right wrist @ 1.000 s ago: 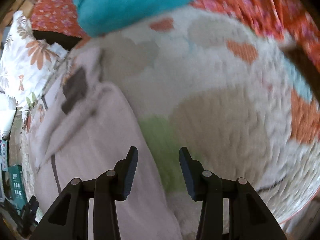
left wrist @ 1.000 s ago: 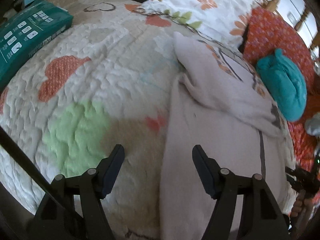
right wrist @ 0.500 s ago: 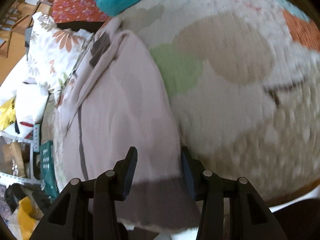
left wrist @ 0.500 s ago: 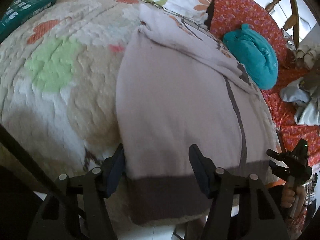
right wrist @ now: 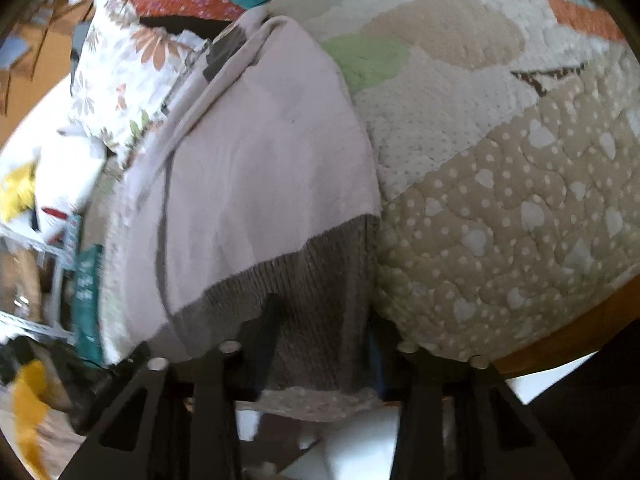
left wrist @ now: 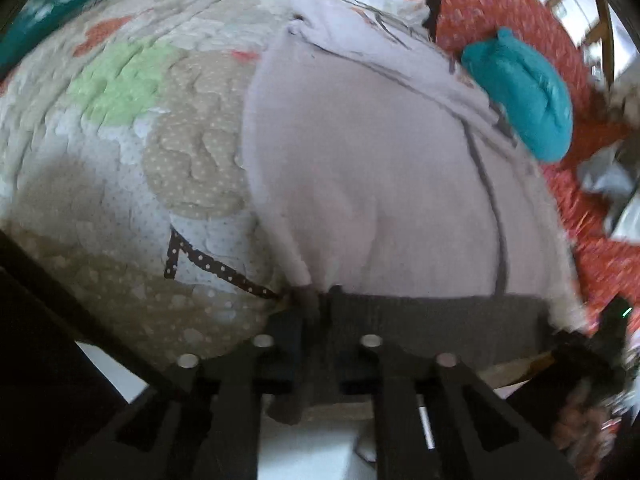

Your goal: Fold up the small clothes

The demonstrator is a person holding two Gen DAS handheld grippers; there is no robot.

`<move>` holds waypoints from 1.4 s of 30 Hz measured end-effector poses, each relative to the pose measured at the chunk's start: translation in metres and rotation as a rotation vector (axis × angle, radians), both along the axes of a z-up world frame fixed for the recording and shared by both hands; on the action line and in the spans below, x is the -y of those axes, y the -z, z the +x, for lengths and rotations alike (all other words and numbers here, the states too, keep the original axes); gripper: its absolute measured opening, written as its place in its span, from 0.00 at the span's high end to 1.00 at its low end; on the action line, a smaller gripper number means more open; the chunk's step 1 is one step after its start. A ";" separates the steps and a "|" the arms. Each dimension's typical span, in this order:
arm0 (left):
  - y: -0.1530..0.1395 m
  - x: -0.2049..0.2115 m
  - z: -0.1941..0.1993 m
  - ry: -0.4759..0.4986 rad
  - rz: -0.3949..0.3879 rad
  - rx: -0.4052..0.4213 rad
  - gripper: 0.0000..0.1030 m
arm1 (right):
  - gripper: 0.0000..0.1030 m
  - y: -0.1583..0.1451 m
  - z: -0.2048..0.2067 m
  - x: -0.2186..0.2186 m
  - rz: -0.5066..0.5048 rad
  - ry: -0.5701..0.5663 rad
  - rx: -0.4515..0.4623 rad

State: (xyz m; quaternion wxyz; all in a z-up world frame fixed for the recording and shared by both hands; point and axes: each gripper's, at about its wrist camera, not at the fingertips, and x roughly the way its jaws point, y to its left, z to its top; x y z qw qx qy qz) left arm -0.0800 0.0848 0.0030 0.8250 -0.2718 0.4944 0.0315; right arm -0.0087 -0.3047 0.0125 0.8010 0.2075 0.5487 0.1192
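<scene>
A pale pink sweater [left wrist: 360, 168] with a grey ribbed hem [left wrist: 432, 320] lies flat on a quilted bedspread [left wrist: 120, 128], its sleeves folded across the top. My left gripper [left wrist: 318, 312] is shut on the hem's left corner at the bed's near edge. In the right wrist view the sweater [right wrist: 256, 152] lies left of centre. My right gripper [right wrist: 320, 336] straddles the hem's right corner [right wrist: 320, 280] with its jaws apart, the hem between the fingers.
A rolled teal garment [left wrist: 524, 96] lies on a red floral cover [left wrist: 500, 12] beyond the sweater. A floral pillow [right wrist: 128, 80] sits at the head end. A green package [left wrist: 60, 8] lies far left. The wooden bed edge [right wrist: 560, 344] runs below.
Both grippers pulled back from over the bed to the sweater's hem at the near edge. My left gripper closed on the hem's left corner; my right moved around the right corner.
</scene>
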 end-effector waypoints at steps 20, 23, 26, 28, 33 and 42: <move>-0.086 -0.024 -0.037 -0.104 0.047 0.123 0.96 | 0.91 -0.053 -0.024 -0.005 0.228 -0.178 0.038; -0.101 -0.034 -0.019 -0.125 0.062 0.152 0.96 | 0.91 -0.067 -0.004 -0.016 0.239 -0.206 0.066; -0.119 -0.043 0.016 -0.141 0.078 0.191 0.96 | 0.91 -0.081 0.029 -0.032 0.264 -0.210 0.093; -0.129 -0.048 0.045 -0.150 0.113 0.210 0.96 | 0.91 -0.091 0.063 -0.041 0.274 -0.211 0.126; -0.138 -0.063 0.160 -0.175 0.178 0.210 0.96 | 0.91 -0.093 0.164 -0.061 0.279 -0.144 0.147; -0.060 -0.086 0.288 -0.149 0.193 0.027 0.96 | 0.89 -0.040 0.296 -0.083 0.183 -0.048 0.047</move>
